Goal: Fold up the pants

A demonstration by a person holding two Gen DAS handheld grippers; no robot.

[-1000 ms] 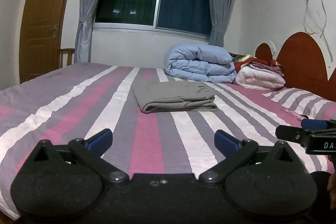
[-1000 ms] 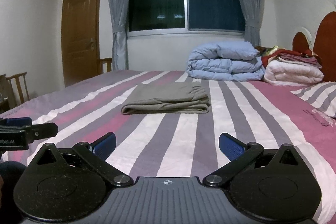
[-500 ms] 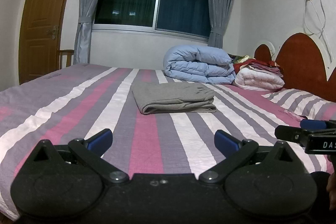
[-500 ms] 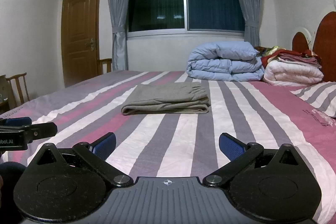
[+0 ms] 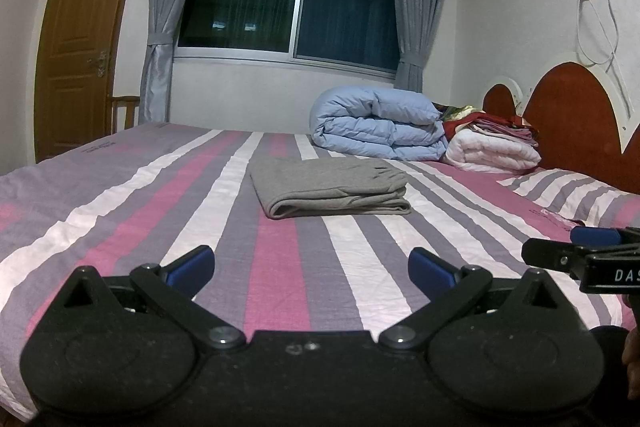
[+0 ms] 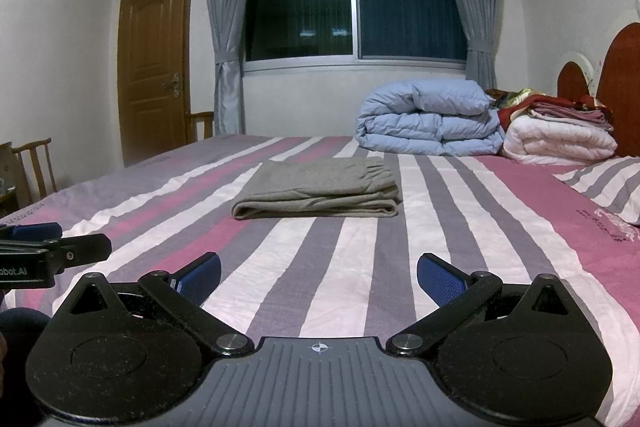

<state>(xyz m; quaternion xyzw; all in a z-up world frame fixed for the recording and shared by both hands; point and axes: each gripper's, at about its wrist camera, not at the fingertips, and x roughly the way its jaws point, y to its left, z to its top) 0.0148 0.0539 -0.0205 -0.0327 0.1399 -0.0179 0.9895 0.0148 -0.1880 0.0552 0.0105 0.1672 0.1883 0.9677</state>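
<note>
Left wrist view: the left gripper sits at the bottom of the frame with its blue-tipped fingers spread wide and nothing between them. The pants lie in the middle of the frame, well ahead of the fingers, on the striped bedspread. They are already a flat grey rectangle of several layers, with the rounded fold edge toward the camera and the gathered waistband at the right end. At the right edge, part of the right gripper pokes in, level with this one. A rolled blue duvet and a white blanket sit beyond the pants, upper right of centre.

Right wrist view: the right gripper is likewise spread apart and empty at the bottom of the frame. The pants rest just left of centre, apart from both tools. The left gripper shows at the left edge.

By the look of it the folding is done or nearly so, and the step in hand is backing clear. To do that well, keep both tools spread and lift them away level, without dragging the bedspread, since any tug on the cloth beneath could slide the layers out of line. If one more fold is wanted, take both near corners of the fold edge together, pinching all layers at once, and carry them evenly so the stack stays square.
</note>
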